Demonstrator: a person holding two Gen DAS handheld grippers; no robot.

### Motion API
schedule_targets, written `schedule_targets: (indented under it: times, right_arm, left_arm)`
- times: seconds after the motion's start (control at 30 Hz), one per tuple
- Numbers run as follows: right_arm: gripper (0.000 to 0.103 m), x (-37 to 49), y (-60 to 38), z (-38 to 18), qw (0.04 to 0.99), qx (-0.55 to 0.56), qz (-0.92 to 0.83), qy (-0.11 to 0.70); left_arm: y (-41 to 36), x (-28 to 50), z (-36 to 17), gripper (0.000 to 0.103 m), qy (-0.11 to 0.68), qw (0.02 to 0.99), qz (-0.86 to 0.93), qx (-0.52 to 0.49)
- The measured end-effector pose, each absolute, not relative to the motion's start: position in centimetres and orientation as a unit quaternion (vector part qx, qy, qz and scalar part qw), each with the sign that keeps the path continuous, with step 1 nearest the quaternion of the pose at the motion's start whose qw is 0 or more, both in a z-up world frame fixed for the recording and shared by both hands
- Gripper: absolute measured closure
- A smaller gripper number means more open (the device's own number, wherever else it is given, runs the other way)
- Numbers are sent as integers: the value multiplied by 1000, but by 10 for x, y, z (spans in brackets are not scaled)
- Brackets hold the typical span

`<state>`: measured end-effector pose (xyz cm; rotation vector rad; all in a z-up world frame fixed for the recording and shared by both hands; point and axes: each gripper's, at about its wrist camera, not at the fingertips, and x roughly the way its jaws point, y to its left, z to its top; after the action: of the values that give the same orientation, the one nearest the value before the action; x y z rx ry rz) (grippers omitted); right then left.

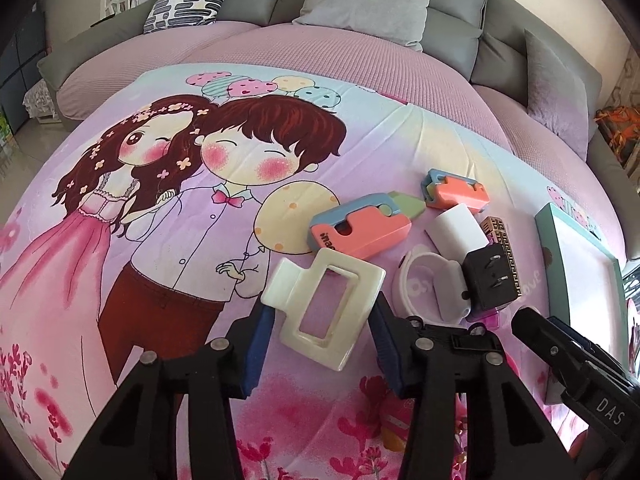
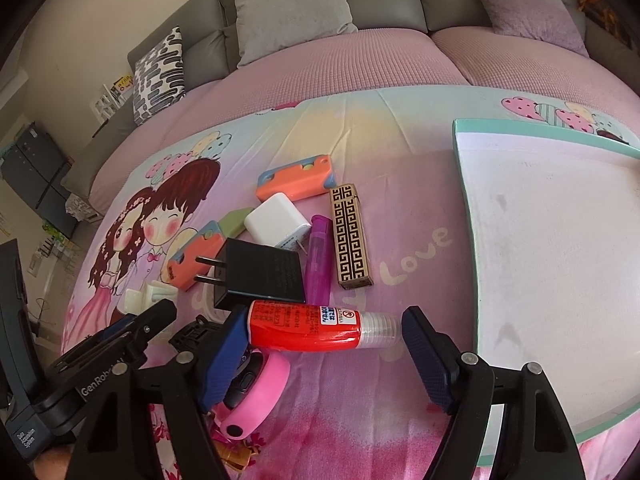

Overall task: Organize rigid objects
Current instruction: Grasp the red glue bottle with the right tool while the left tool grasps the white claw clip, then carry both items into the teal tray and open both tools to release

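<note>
Pinching a cream hair clip (image 1: 326,312), left hand-held gripper (image 1: 320,320) tilted downward, right hand-held gripper (image 2: 324,344) spread around red tube (image 2: 316,326).

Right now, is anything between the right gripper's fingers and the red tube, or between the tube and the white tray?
Nothing visible blocks either. The red tube already lies between the open fingers of the right gripper, its clear cap toward the white tray. Only bare bedsheet separates cap and tray edge. A black charger lies just behind the tube.
</note>
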<state>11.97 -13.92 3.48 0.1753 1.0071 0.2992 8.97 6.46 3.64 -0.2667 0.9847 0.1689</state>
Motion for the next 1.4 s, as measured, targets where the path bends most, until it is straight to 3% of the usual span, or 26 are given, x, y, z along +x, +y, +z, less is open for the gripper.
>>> schedule_targets:
  times: [0.37,0.8,1.13,1.4]
  right_arm:
    - [23,117,-164,65,887,74,124,439]
    - [23,127,-251,75,905,85,13,418]
    - [23,126,-344,53,884,83,-143,436]
    - [24,125,-360,45,874,73,-167,450]
  left_arm:
    - [39,89,76,53,432,895,67,-92]
    - [-73,128,98,53,431,900,-54,-13]
    - [-173,159,79,53,454,879,-143,27]
    - [-202,179,57,53,477,865,-149,32]
